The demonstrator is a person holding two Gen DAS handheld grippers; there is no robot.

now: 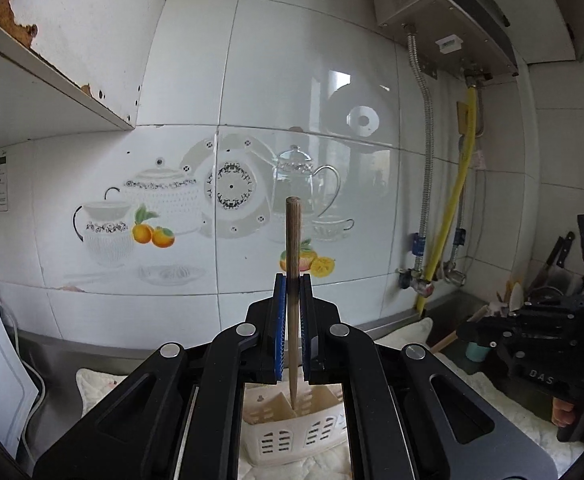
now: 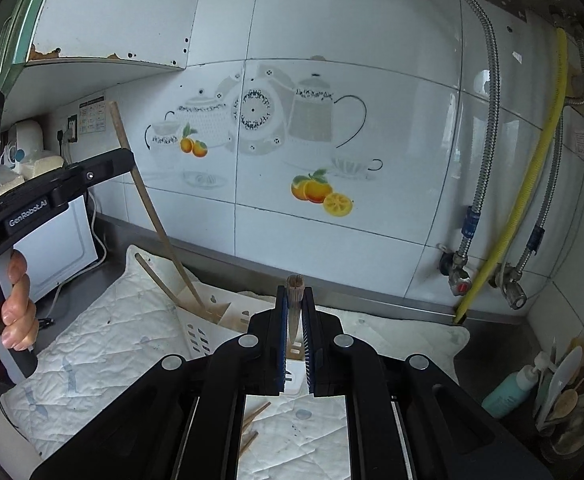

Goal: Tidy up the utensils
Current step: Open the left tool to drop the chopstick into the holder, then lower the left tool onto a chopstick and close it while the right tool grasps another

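White wall tiles (image 1: 311, 60) with painted teapots and oranges are seen behind a kitchen counter covered by a quilted white cloth (image 2: 92, 340).

From the left wrist view, the left gripper (image 1: 292, 284) is clamped tight on a wooden chopstick (image 1: 292, 240). The stick is held upright, with its top at 12 o'clock from the jaws and its thin tip at 6 o'clock, down over a white slotted basket (image 1: 288, 436). The basket is set on the cloth.

From the right wrist view, the right gripper (image 2: 295, 300) is clamped tight on another chopstick (image 2: 295, 286), seen end-on. At 10 o'clock from these jaws the basket is seen, with the first stick's tip in it and a third stick (image 2: 156, 276) leaned beside. Loose chopsticks (image 2: 254, 416) are left on the cloth at 6 o'clock. A yellow hose (image 2: 531, 184) is hung at 3 o'clock.
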